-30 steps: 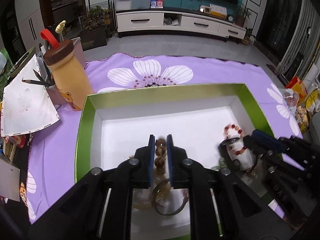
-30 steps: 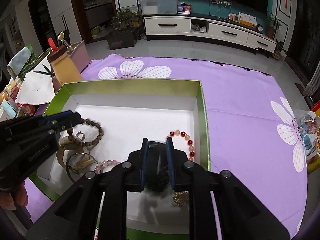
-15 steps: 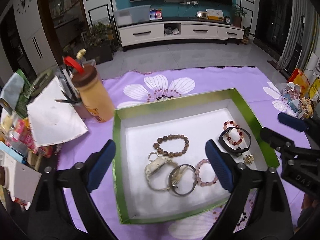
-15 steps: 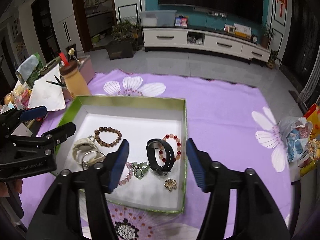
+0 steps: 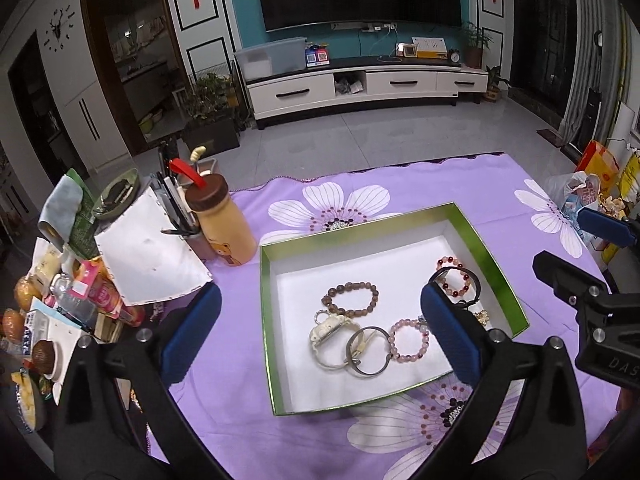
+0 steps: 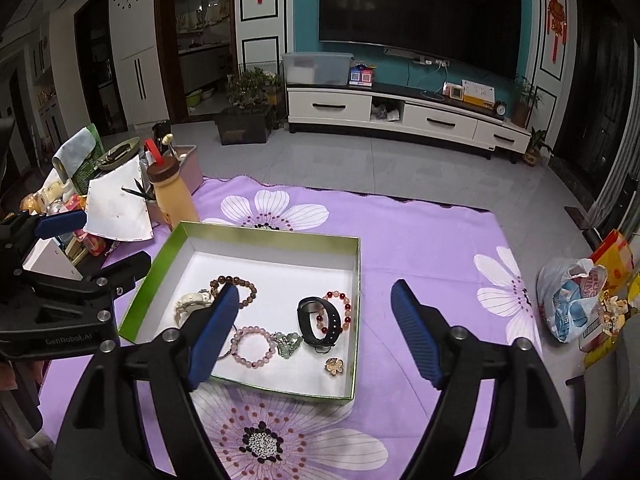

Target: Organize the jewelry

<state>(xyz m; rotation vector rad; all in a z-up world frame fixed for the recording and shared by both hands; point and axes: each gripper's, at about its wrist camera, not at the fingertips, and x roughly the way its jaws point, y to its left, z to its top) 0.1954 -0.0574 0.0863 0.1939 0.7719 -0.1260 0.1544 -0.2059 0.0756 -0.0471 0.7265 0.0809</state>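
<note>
a living room table under a purple cloth [image 6: 420, 240] holds the green box [image 6: 276, 236] with the bracelets [image 5: 352, 300] inside. left gripper [image 5: 316, 332] and right gripper [image 6: 312, 328] have just been opening; both hang wide and empty. beads look light, slippery; pinch across a strand.

A counter draped in a purple flower-print cloth [image 6: 420, 248] carries an open green-rimmed box [image 6: 357, 280], a tan bottle with a brown cap [image 6: 172, 196] just beside the box's far left corner, cluttered packets [image 5: 80, 292] at left, and a plastic bag [image 6: 568, 300] at right.
</note>
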